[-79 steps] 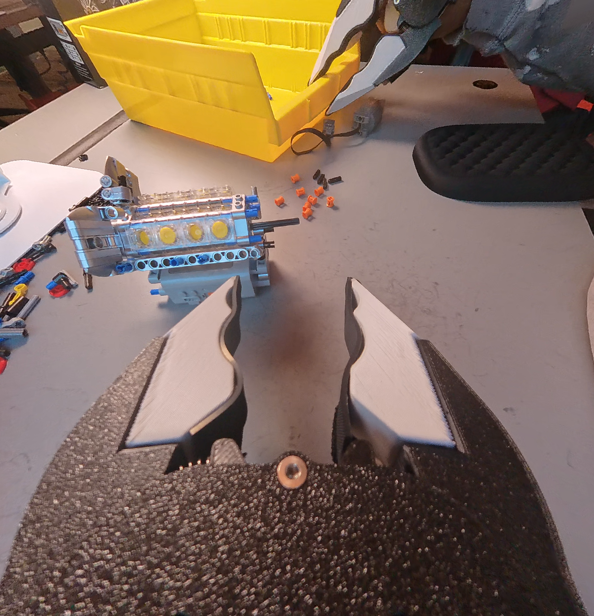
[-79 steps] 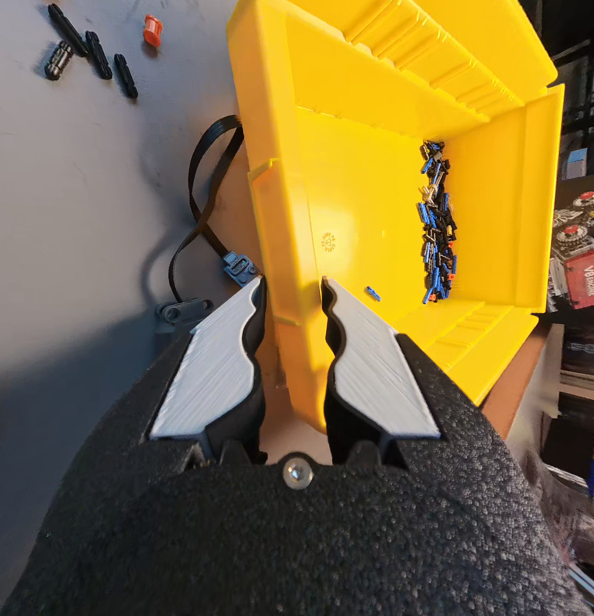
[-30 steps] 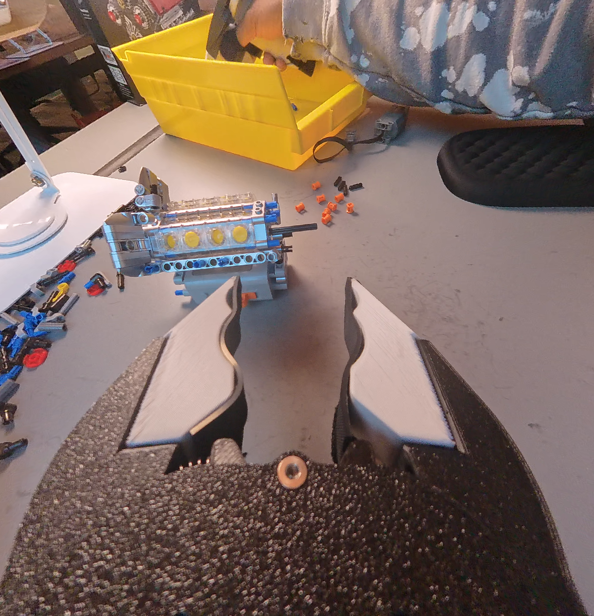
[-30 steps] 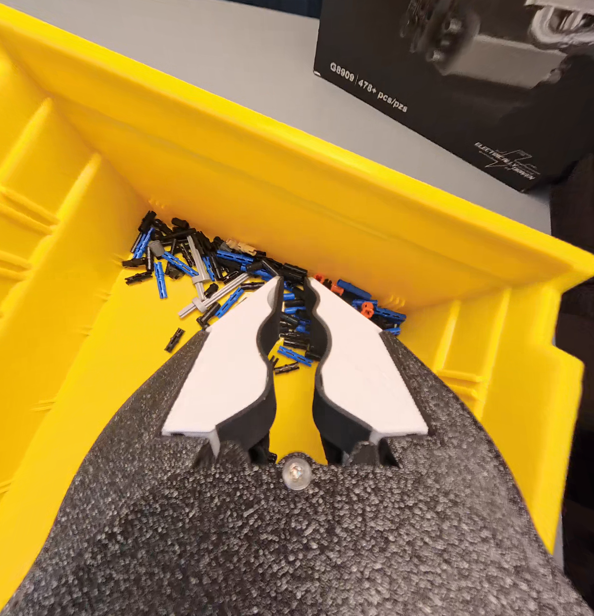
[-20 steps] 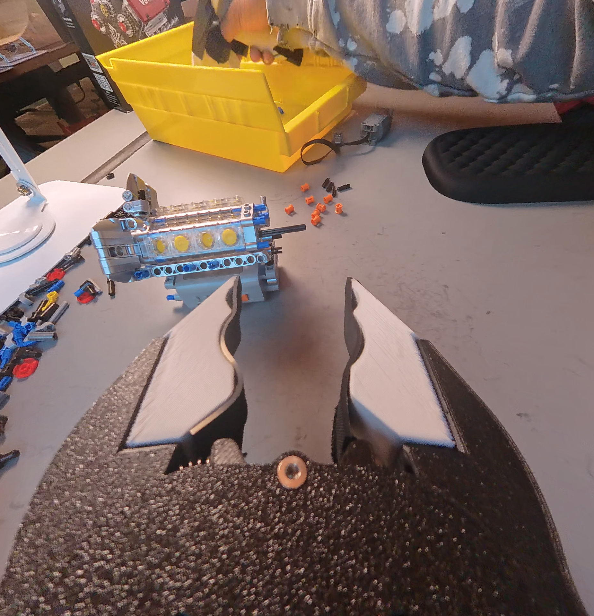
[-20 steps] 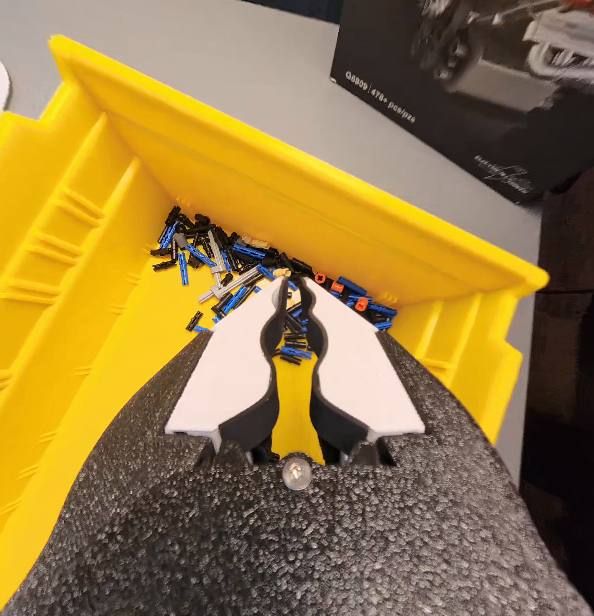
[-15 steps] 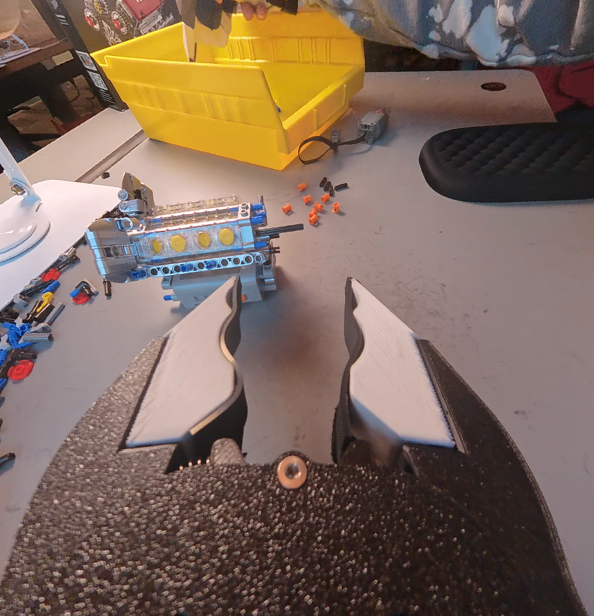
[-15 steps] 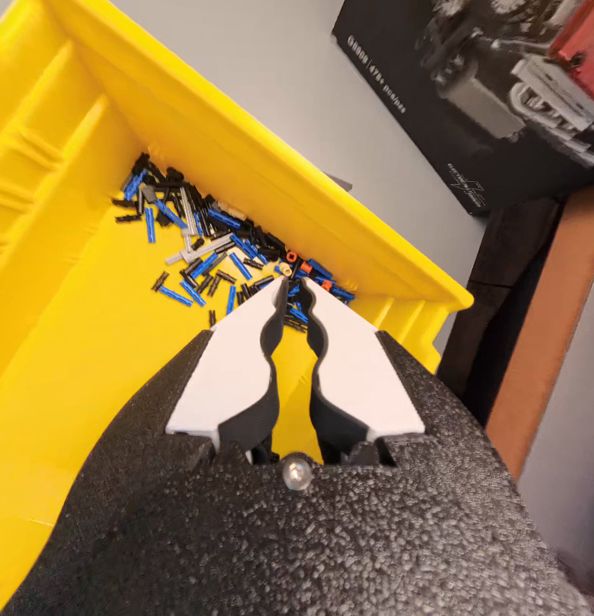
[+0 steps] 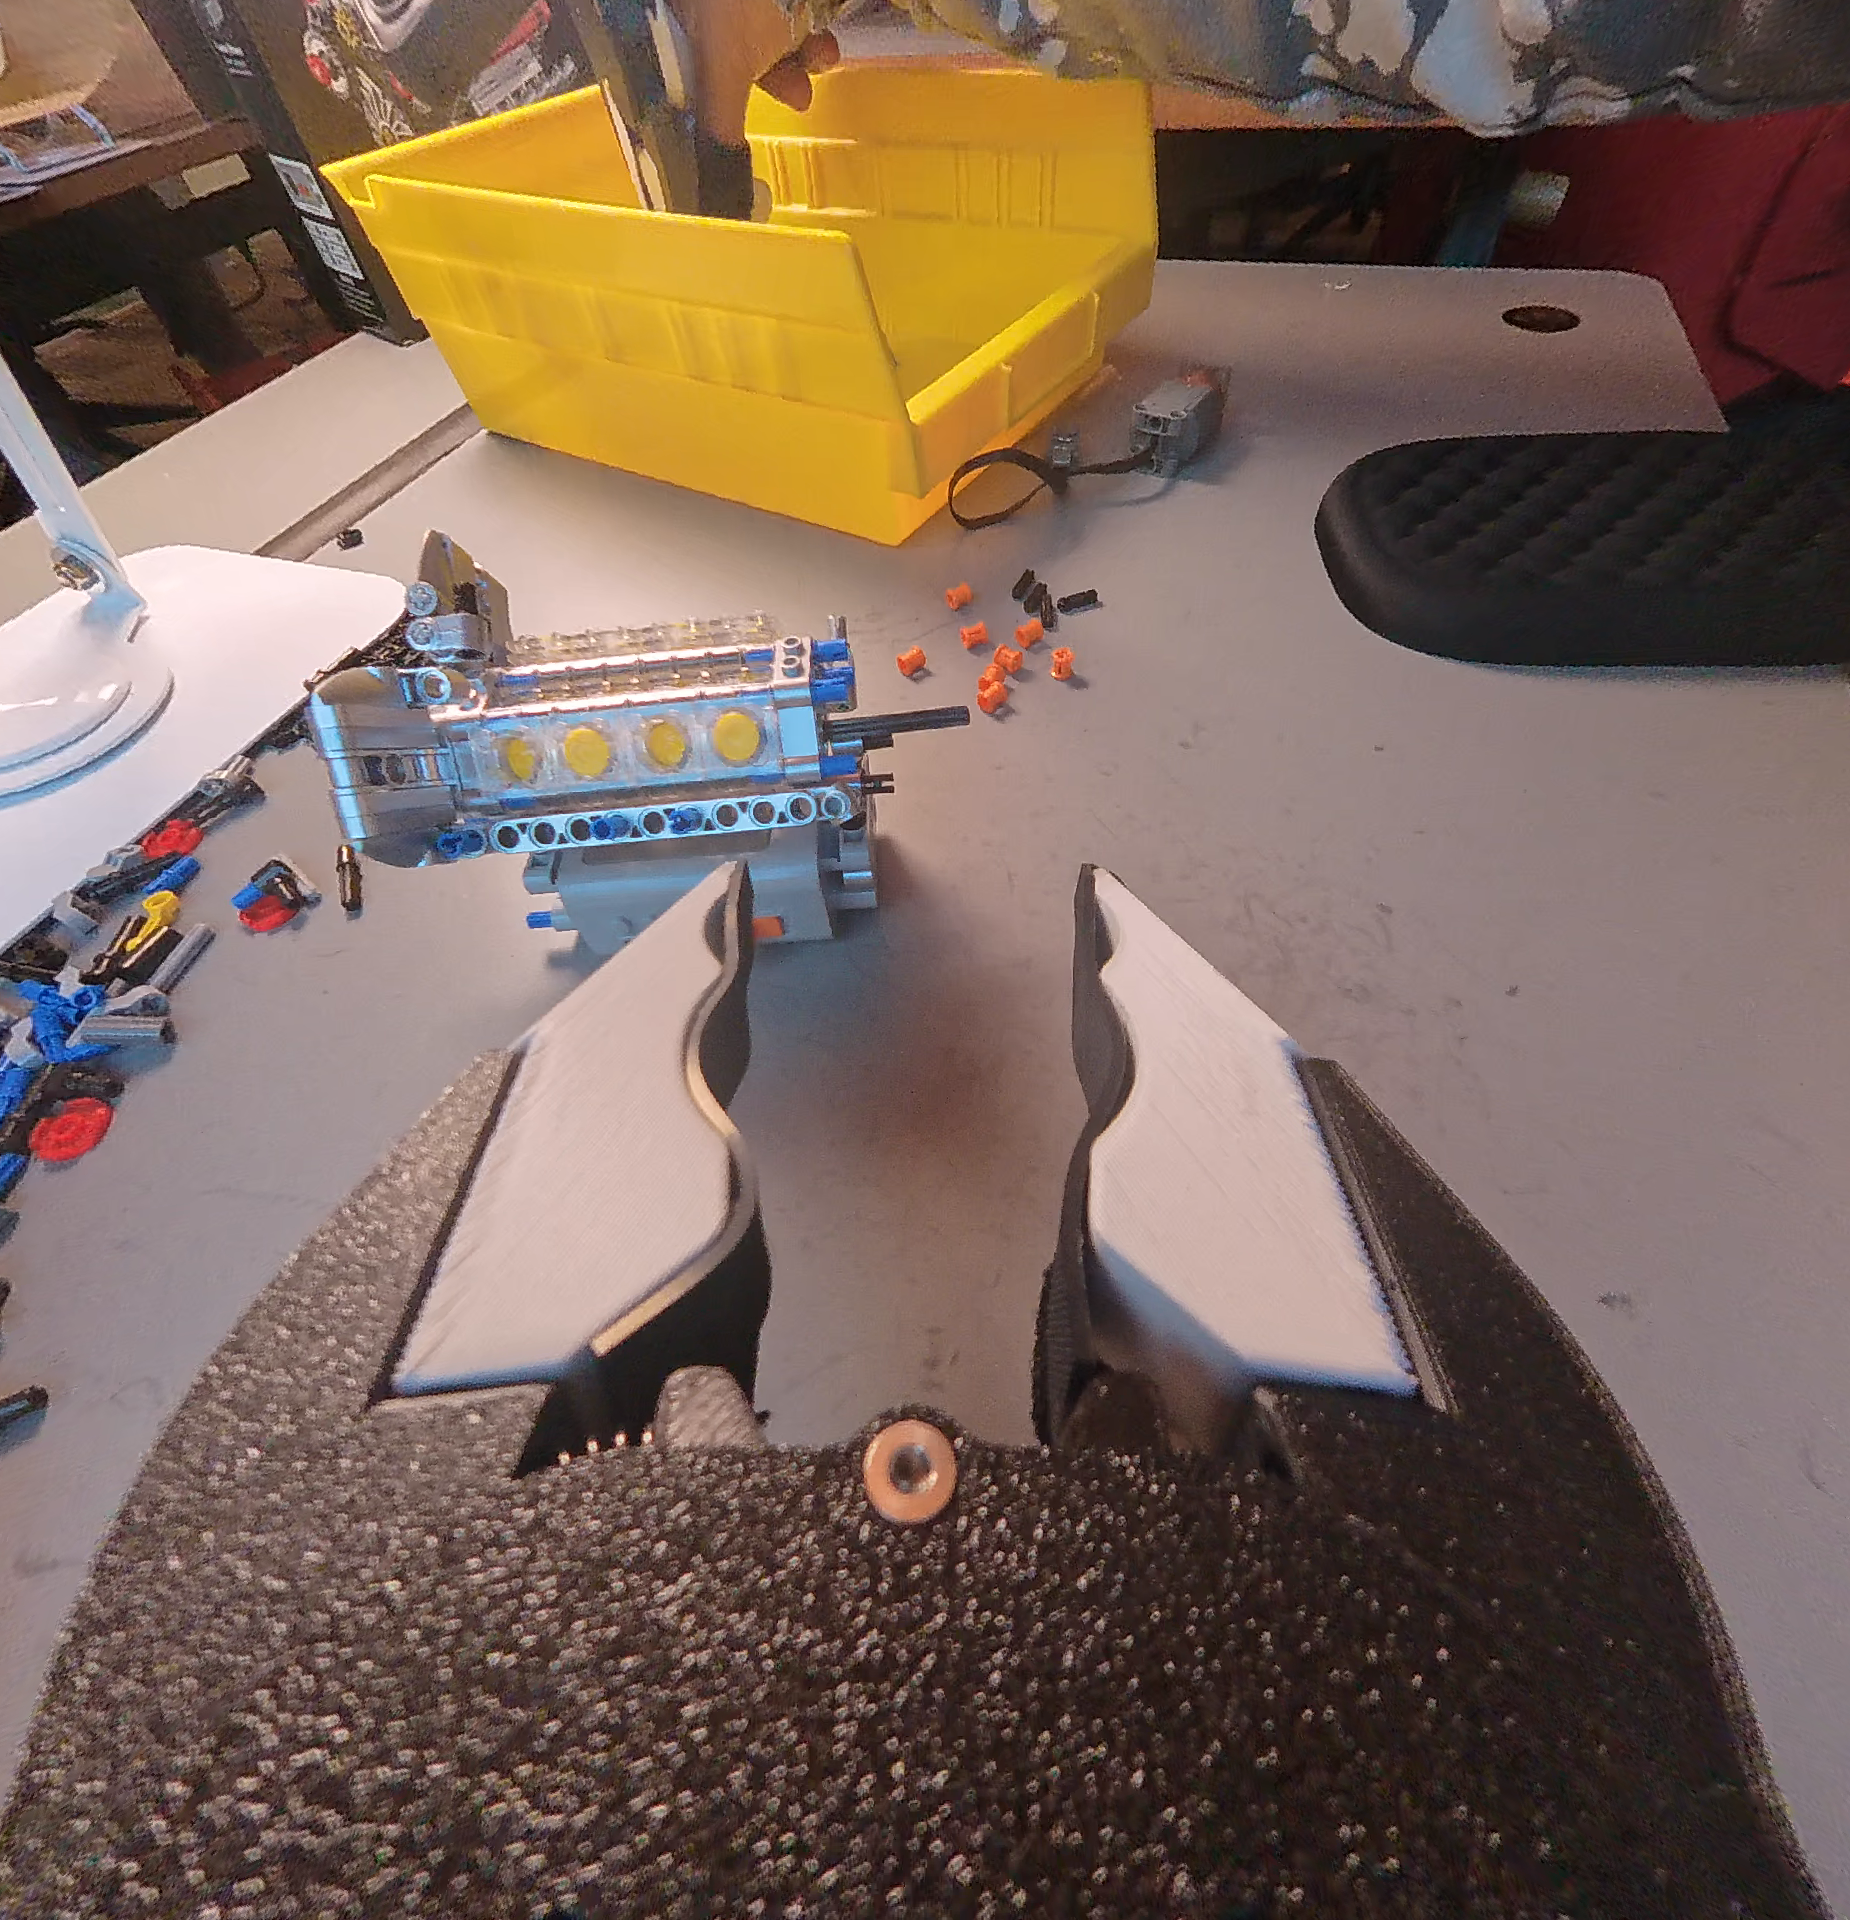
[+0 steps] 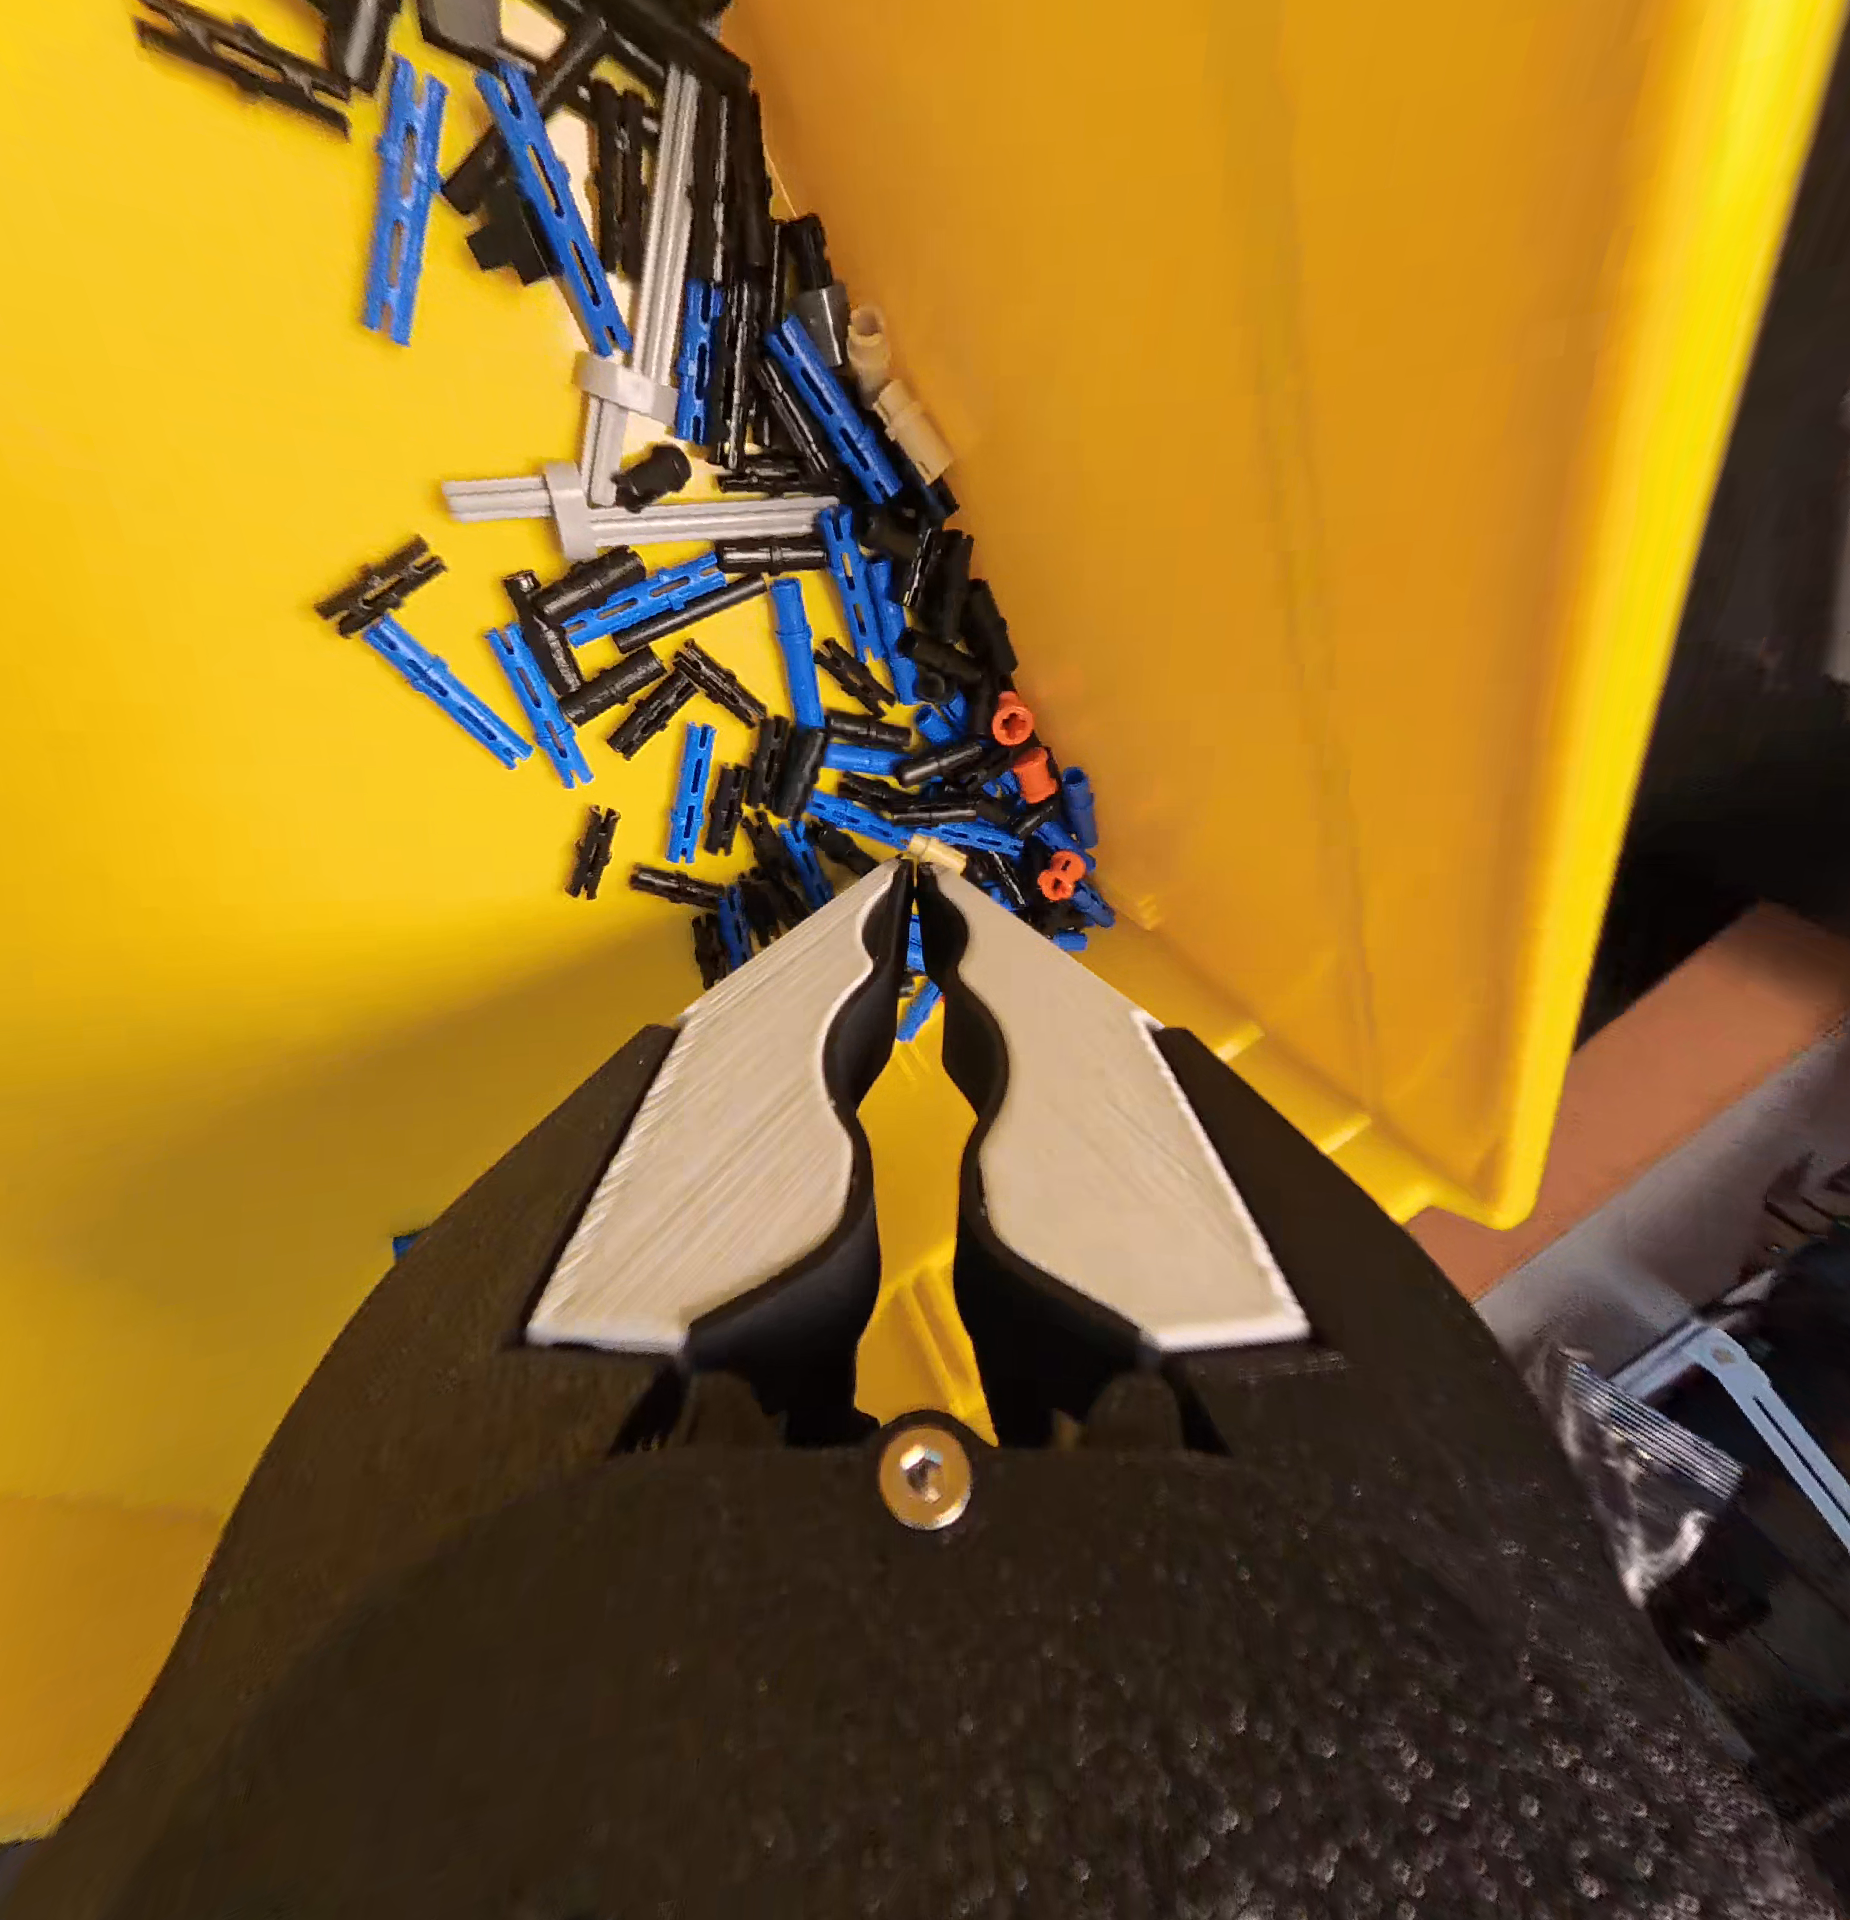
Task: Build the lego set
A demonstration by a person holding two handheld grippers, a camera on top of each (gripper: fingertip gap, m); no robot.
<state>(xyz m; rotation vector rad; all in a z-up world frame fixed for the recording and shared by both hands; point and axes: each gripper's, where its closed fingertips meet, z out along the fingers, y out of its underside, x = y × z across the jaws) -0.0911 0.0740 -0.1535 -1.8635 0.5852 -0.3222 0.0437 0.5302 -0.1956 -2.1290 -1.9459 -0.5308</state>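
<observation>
In the right wrist view my right gripper (image 10: 913, 871) reaches into the yellow bin (image 10: 1316, 520). Its tips are pinched together on the end of a small tan pin (image 10: 942, 854), at the edge of a heap of blue, black and grey pins (image 10: 755, 644) against the bin wall. Orange bushes (image 10: 1025, 774) lie just beyond. In the left wrist view my left gripper (image 9: 908, 883) is open and empty above the grey table (image 9: 1420, 935), just right of a grey engine model (image 9: 588, 769). The right gripper (image 9: 692, 135) shows there too, dipping into the bin (image 9: 755, 343).
Orange bushes and black pins (image 9: 994, 655) lie scattered behind the model. A grey motor with a black cable (image 9: 1170, 410) sits beside the bin. A black pad (image 9: 1607, 551) is at the right, a white lamp base (image 9: 121, 665) and loose parts (image 9: 69, 1018) at the left. Across from one pair of fingers to the other is roughly 50 cm.
My right gripper left the bin's outer wall, moved inside to the pin heap, dropped closer and closed its jaws. My left gripper stayed open and shifted only slightly.
</observation>
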